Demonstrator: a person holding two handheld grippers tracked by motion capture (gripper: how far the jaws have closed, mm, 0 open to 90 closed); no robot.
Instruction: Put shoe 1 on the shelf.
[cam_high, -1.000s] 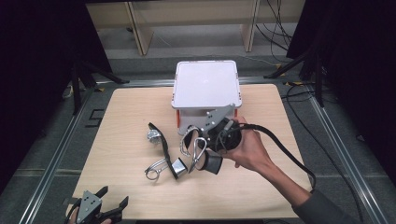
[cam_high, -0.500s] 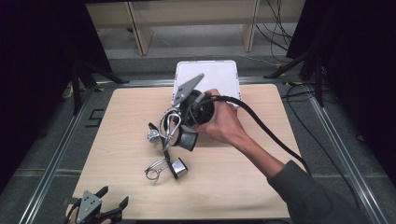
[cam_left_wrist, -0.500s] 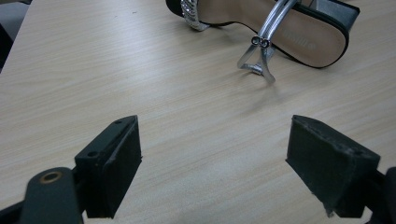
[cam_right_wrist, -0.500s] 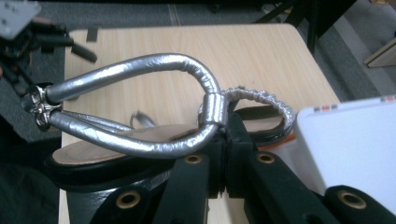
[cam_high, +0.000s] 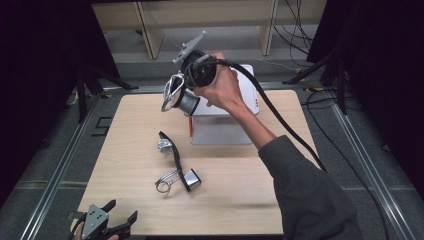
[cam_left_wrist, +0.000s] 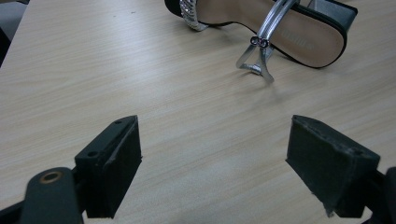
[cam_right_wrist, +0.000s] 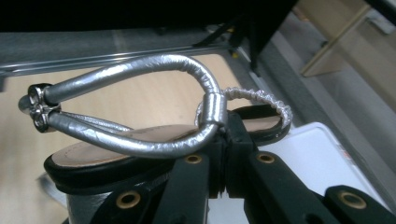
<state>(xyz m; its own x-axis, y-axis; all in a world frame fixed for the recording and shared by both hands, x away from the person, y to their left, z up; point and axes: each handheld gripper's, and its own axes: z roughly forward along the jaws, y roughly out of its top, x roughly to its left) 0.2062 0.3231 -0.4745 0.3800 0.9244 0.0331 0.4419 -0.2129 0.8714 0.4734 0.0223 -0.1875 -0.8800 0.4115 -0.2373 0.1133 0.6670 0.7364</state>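
Right gripper (cam_high: 176, 95) has lifted one silver-strapped black heeled sandal (cam_high: 182, 100) off the worktop (cam_high: 130, 130) and carried it from frame centre to the upper middle of the high view, at the left edge of the white rectangular lidded box (cam_high: 235, 125). Jaws are clamped on the silver strap at the sole edge, as the right gripper view confirms. My read: pick is done, next is getting it into the box, lid still shut. The matching second sandal (cam_high: 176, 167) hasn't moved, lying on its side mid-worktop. Left gripper (cam_high: 116, 225) parked at lower left, jaws wide apart, nothing between them.
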